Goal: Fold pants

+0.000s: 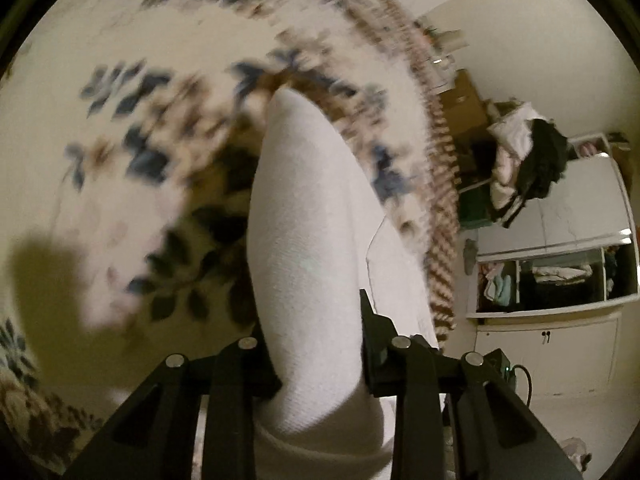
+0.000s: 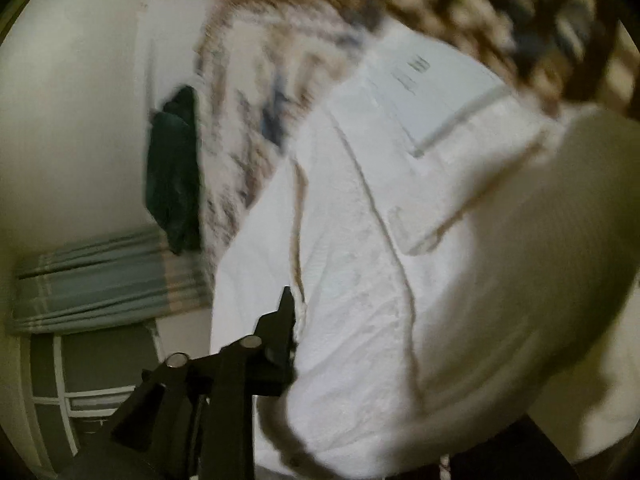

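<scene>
White pants (image 1: 304, 216) run as a long raised fold from my left gripper (image 1: 316, 340) out over the flowered bedspread (image 1: 120, 184). The cloth passes between its black fingers (image 1: 370, 320), which are shut on it. In the right wrist view the pants (image 2: 400, 240) fill the middle and right, with seams, a pocket edge and a label patch showing. My right gripper (image 2: 320, 308) has only its left finger (image 2: 282, 320) in view. Bunched cloth presses against this finger and hides the other one. The picture is blurred.
A white cabinet (image 1: 560, 328) with open shelves of folded clothes stands right of the bed, a pile of clothes (image 1: 524, 160) on top. A dark green garment (image 2: 172, 176) lies at the bed's far edge, beside a striped curtain (image 2: 104, 276) and window (image 2: 80, 384).
</scene>
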A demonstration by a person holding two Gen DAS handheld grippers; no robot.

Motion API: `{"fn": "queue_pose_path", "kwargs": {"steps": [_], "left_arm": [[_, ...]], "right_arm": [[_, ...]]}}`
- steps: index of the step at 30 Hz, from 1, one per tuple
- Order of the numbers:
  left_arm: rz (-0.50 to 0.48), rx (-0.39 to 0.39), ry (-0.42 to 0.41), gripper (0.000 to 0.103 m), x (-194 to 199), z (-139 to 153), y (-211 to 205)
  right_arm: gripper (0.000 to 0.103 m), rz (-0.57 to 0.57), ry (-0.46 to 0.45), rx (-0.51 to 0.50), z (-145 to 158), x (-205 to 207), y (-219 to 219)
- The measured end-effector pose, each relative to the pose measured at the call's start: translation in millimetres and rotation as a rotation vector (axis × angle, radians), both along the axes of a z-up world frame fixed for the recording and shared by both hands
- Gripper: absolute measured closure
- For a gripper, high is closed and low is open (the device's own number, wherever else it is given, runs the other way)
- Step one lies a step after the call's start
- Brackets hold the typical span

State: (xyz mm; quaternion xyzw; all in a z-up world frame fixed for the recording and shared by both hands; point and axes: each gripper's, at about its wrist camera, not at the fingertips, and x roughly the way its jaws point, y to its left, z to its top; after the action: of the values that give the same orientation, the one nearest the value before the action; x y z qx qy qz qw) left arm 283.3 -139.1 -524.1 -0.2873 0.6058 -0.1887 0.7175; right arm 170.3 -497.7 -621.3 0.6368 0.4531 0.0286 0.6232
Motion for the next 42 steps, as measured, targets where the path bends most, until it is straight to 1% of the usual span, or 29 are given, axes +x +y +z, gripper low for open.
{"fn": "queue_pose_path", "kwargs": {"steps": [1,3,4,6,7,8,9,10,12,13,15,17,20,21,22,24,26,28,29,31,32,33,34,35,36,37,38,39,42], "left_arm": [[0.012,-0.001,0.048,0.074,-2.5,-15.4,5.7],[0.038,-0.002,0.138,0.065,-9.3,-43.6,14.8],[0.045,0.001,0.163,0.063,-11.4,-52.9,17.3],[0.056,0.004,0.192,0.050,-15.4,-65.8,21.5],[0.054,0.011,0.200,0.047,-15.4,-70.3,21.8],[0.049,0.017,0.205,0.036,-15.7,-73.6,21.5],[0.044,0.025,0.212,0.029,-15.1,-76.4,20.4],[0.036,0.020,0.216,0.027,-14.5,-78.5,18.7],[0.016,0.023,0.215,0.020,-12.6,-80.4,14.0],[0.003,0.027,0.213,0.020,-10.4,-80.5,10.8],[-0.016,0.039,0.213,0.017,-6.3,-82.6,6.2],[-0.025,0.035,0.217,0.012,-3.7,-83.4,3.7],[-0.032,0.031,0.224,0.010,-0.1,-86.1,2.8],[-0.034,0.030,0.226,0.010,0.8,-86.2,2.7],[-0.037,0.027,0.228,0.010,1.8,-86.2,2.8],[-0.037,0.017,0.231,0.008,4.0,-85.6,1.2],[-0.031,0.009,0.235,0.007,2.8,-87.3,1.1],[-0.024,0.007,0.242,0.007,3.5,-89.9,2.3],[-0.021,0.005,0.246,0.007,3.8,-90.7,2.0],[-0.010,-0.001,0.254,0.007,4.7,-90.2,2.3],[-0.006,-0.008,0.251,0.007,5.1,-89.3,2.5],[-0.006,-0.013,0.238,0.010,4.9,-85.7,1.8],[-0.014,-0.013,0.207,0.020,3.8,-81.6,3.2],[-0.026,0.001,0.177,0.039,3.7,-76.4,2.4],[-0.034,0.008,0.155,0.050,2.8,-71.7,1.6],[-0.031,-0.002,0.132,0.055,0.3,-65.5,2.6],[-0.027,-0.006,0.116,0.063,-1.4,-60.2,3.1],[-0.025,-0.005,0.101,0.066,-2.7,-54.4,3.9],[-0.010,-0.011,0.061,0.071,-2.4,-32.4,4.1]], "right_arm": [[0.057,0.018,0.025,0.008,-6.8,-3.7,2.0],[0.047,0.042,0.075,0.011,-20.9,-19.7,8.5],[0.043,0.047,0.086,0.024,-30.9,-34.8,9.5],[0.039,0.045,0.102,0.036,-38.4,-52.3,16.3],[0.028,0.042,0.110,0.036,-41.7,-60.0,18.2],[0.025,0.047,0.135,0.056,-49.2,-69.1,22.9],[0.025,0.049,0.151,0.074,-55.9,-73.0,27.1],[0.024,0.045,0.167,0.096,-61.9,-77.0,31.9],[0.024,0.020,0.173,0.148,-70.7,-87.6,43.0],[0.024,-0.003,0.162,0.165,-73.1,-88.9,45.8],[0.024,-0.075,0.086,0.205,-76.5,-84.5,50.2],[0.023,-0.103,0.039,0.181,-76.7,-74.4,52.2],[0.022,-0.119,0.010,0.139,-75.6,-62.1,55.1],[0.023,-0.123,-0.006,0.130,-71.4,-60.9,55.8],[0.026,-0.127,-0.029,0.117,-64.7,-60.3,56.3],[0.028,-0.126,-0.110,0.079,-41.5,-58.2,57.3],[0.028,-0.112,-0.131,0.044,-33.2,-53.8,58.9],[0.027,-0.091,-0.092,0.012,-44.0,-37.7,63.6],[0.027,-0.098,-0.069,0.026,-55.0,-33.6,61.7],[0.028,-0.122,-0.069,0.054,-65.3,-28.6,58.9],[0.030,-0.122,-0.071,0.048,-62.9,-25.6,59.8],[0.043,-0.113,-0.069,0.020,-57.2,-23.9,62.3],[0.049,-0.108,-0.068,0.006,-54.6,-24.0,63.6],[0.053,-0.105,-0.067,-0.002,-52.4,-26.5,64.5],[0.057,-0.105,-0.064,-0.008,-48.3,-26.1,65.6],[0.059,-0.103,-0.062,-0.018,-43.4,-23.2,67.5],[0.060,-0.094,-0.062,-0.037,-36.3,-20.3,69.0],[0.062,-0.083,-0.068,-0.060,-26.6,-15.6,70.9],[0.064,-0.062,-0.095,-0.104,1.6,0.7,73.4]]}}
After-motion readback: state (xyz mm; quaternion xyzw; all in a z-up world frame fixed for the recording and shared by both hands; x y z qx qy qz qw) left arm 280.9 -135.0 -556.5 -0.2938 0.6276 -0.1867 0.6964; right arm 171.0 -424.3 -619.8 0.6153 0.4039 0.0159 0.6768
